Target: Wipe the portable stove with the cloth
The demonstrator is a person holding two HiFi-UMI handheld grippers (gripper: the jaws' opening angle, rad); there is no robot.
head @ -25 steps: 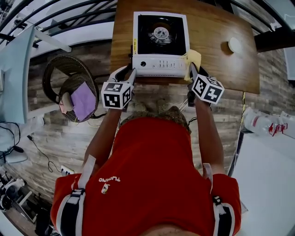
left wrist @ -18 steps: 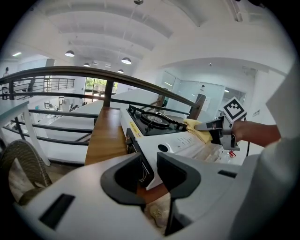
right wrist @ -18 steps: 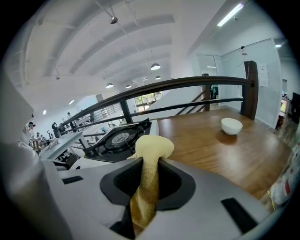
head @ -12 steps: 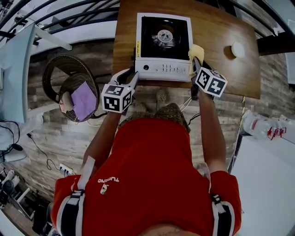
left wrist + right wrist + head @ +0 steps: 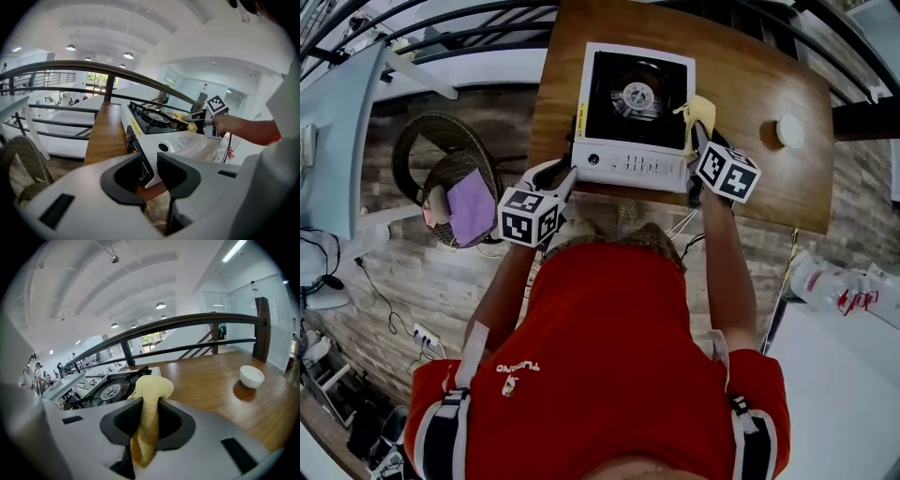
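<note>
The portable stove point(image 5: 633, 112), white with a black top and a round burner point(image 5: 637, 94), stands at the near edge of the wooden table point(image 5: 759, 84). My right gripper point(image 5: 694, 142) is shut on a yellow cloth point(image 5: 699, 111), and the cloth's free end rests on the stove's right rim. In the right gripper view the cloth point(image 5: 151, 387) bulges up between the jaws, with the burner point(image 5: 111, 391) just beyond it. My left gripper point(image 5: 569, 174) sits at the stove's front-left corner. Its jaws point(image 5: 150, 161) stand a narrow gap apart, with nothing seen between them.
A small white bowl point(image 5: 788, 129) sits on the table to the right of the stove. A dark railing point(image 5: 187, 322) runs behind the table. On the floor at the left, a wicker chair point(image 5: 441, 159) holds a purple cloth point(image 5: 472, 208).
The right gripper has pushed the cloth a little farther away from me along the stove's right rim. The left gripper stays at the front-left corner.
</note>
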